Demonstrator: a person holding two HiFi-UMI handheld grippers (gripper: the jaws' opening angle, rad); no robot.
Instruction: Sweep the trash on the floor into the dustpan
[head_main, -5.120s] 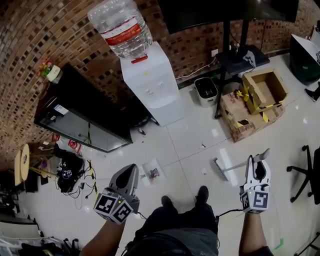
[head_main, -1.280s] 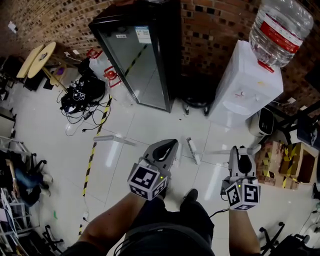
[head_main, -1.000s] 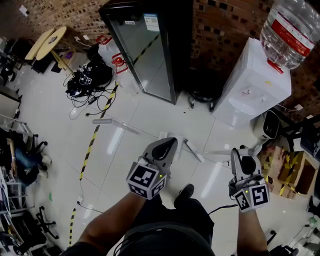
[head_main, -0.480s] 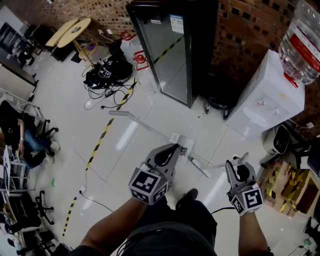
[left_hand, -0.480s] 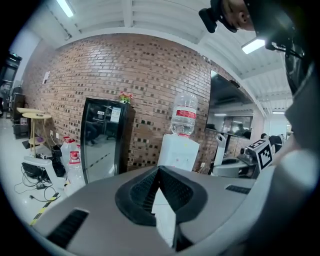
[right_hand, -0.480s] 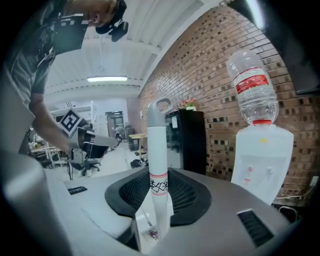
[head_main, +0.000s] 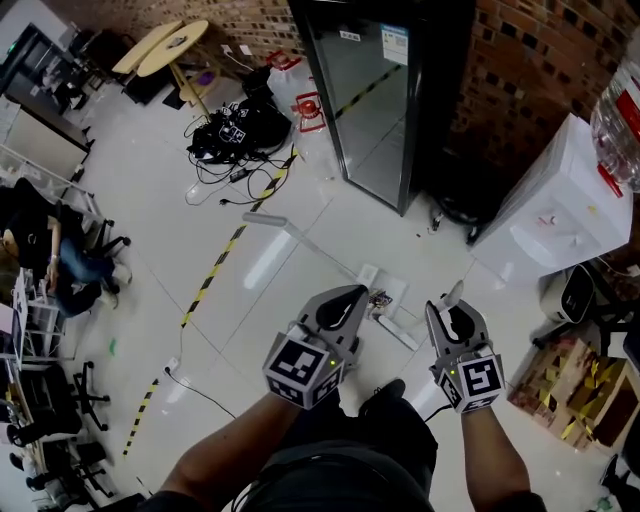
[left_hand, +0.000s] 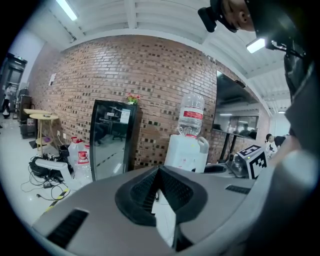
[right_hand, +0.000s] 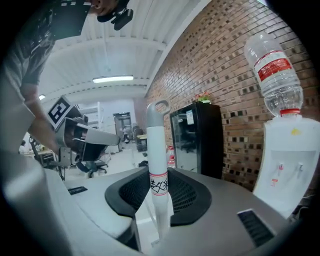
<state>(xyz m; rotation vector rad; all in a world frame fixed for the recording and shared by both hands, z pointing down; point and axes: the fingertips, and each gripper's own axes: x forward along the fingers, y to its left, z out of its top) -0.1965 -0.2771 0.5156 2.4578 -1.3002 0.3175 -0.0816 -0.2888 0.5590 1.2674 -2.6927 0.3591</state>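
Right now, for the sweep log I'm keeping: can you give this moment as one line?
left gripper shut, empty | right gripper shut on broom handle | broom head beside dustpan

We noted brick wall (head_main: 540, 60), white tiled floor (head_main: 150, 250), black glass-door cabinet (head_main: 390, 90) beside water dispenser (head_main: 565, 215), round wooden tables (head_main: 165, 45), cable tangle (head_main: 235, 140), striped floor tape (head_main: 215, 270), ceiling tube light (left_hand: 67, 9).

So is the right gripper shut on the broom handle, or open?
Shut on it: the right gripper has the white broom handle pinched between its two pads.
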